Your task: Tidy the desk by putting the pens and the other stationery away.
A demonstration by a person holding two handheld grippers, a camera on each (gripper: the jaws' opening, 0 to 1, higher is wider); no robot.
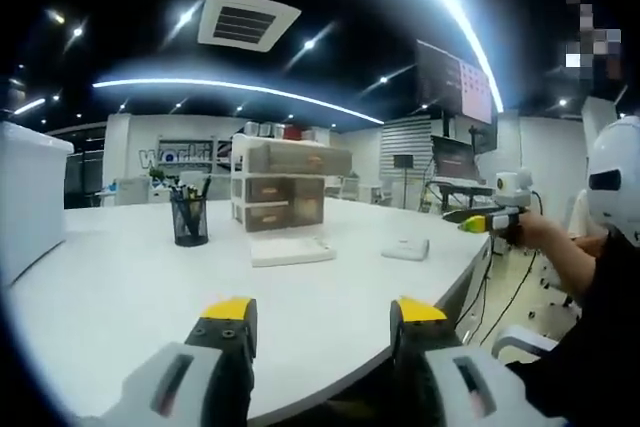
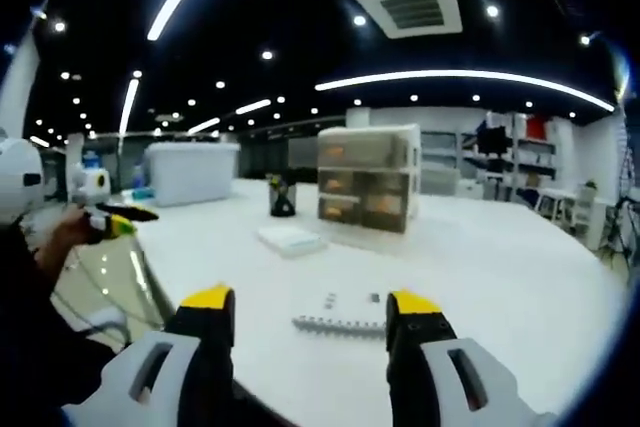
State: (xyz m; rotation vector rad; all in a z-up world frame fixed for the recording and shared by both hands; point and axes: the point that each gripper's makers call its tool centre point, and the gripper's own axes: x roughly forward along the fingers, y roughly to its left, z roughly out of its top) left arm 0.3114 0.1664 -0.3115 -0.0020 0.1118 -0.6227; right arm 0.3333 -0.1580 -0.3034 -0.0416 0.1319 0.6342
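Currently both grippers, left (image 1: 322,319) and right (image 2: 301,309), hover with fingers spread wide, holding nothing. On the white counter (image 1: 120,287): pen cup (image 1: 189,219) beside the drawer unit (image 1: 277,185); a spiral notebook (image 2: 337,312) just ahead of the right gripper.

We count one white table (image 1: 120,297), one drawer unit (image 1: 285,185) with three drawers, one black pen cup (image 1: 189,219), one flat white tray (image 1: 292,250), one spiral notebook (image 2: 340,312), and one big white bin (image 2: 192,172).
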